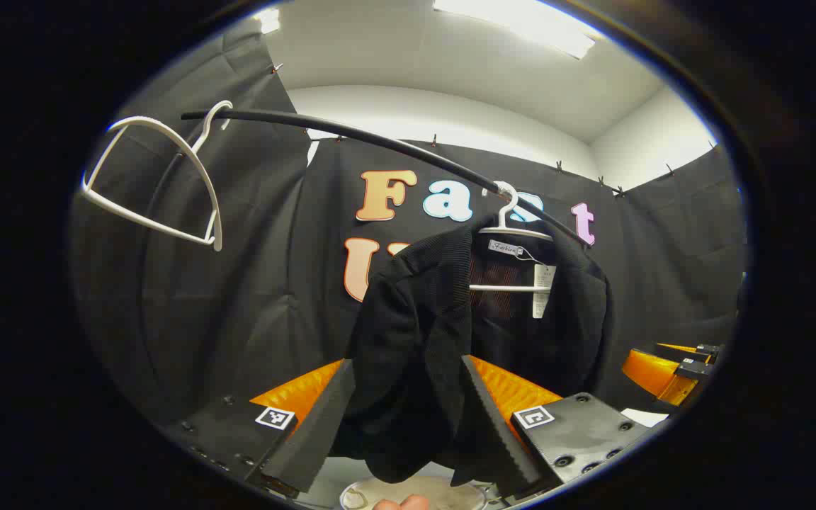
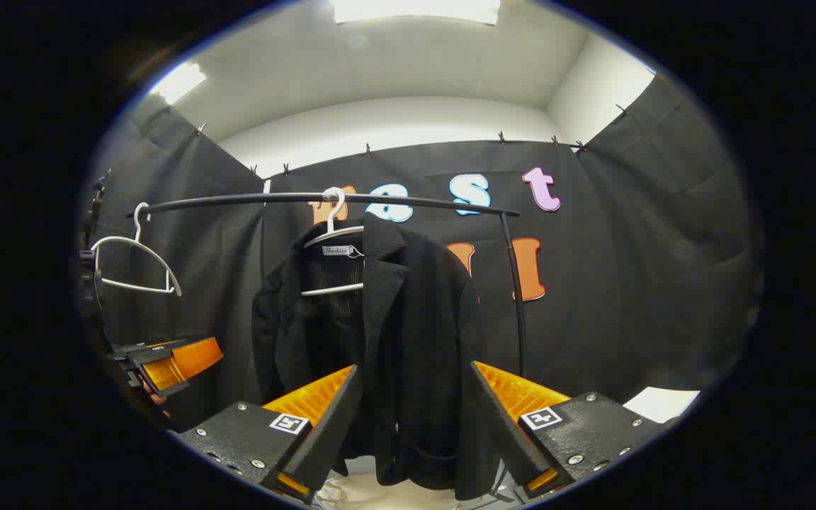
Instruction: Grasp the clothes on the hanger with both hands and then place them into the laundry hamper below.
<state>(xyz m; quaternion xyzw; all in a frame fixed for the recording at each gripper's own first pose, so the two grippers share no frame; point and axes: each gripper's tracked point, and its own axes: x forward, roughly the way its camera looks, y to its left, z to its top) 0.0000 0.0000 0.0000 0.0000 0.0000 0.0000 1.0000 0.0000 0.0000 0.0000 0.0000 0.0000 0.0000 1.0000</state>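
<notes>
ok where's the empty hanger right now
The empty hanger hangs at the left end of the rail in the right gripper view, apart from the jacket hanging mid-rail.

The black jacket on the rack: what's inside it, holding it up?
A white hanger hooks over the black rail; its neck and crossbar show at the black jacket's open collar. Its shoulder ends are hidden by the fabric.

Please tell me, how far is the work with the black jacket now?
Done: nothing yet. The black jacket hangs on its white hanger on the rail. In hand: the left gripper and the right gripper are open, fingers either side of the cloth. Left: closing on it, lifting it off, lowering it into the hamper.
</notes>
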